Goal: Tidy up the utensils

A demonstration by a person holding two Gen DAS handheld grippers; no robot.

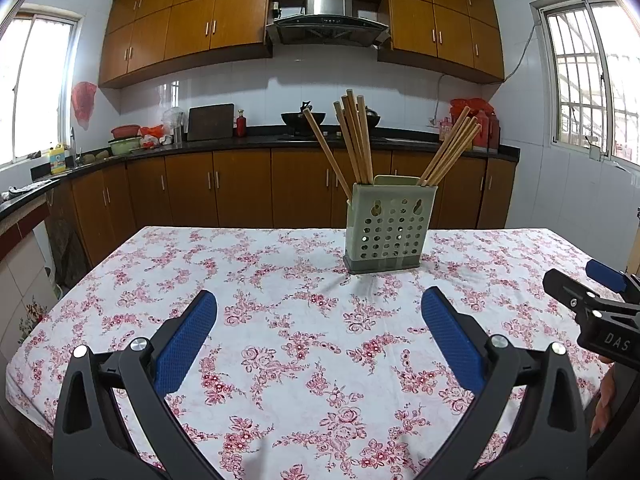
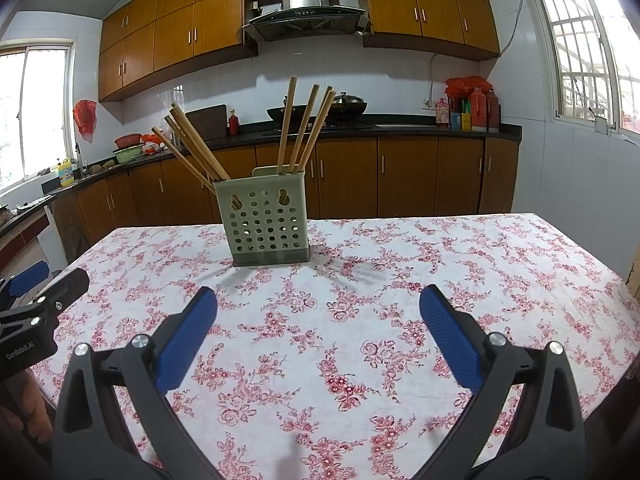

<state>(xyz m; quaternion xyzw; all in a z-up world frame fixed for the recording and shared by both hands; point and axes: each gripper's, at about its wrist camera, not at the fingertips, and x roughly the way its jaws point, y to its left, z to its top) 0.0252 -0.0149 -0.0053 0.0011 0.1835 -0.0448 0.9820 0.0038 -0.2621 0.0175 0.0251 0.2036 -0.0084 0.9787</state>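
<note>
A pale green perforated utensil holder (image 1: 389,227) (image 2: 267,218) stands upright on the floral tablecloth (image 1: 280,320) (image 2: 400,280), far from the near edge. Several wooden chopsticks (image 1: 356,140) (image 2: 304,128) stick out of it in two bunches that lean apart. My left gripper (image 1: 319,304) hovers over the cloth short of the holder, open, nothing between its blue pads (image 1: 186,344). My right gripper (image 2: 319,302) is likewise open and empty, with the holder ahead and to its left. Each gripper shows at the edge of the other's view.
Behind the table runs a dark kitchen counter (image 1: 256,142) with wooden cabinets, a wok (image 1: 298,118), bottles (image 2: 478,110) and bowls. Windows flank the room. A person's hand (image 1: 604,404) shows at the right edge of the left wrist view.
</note>
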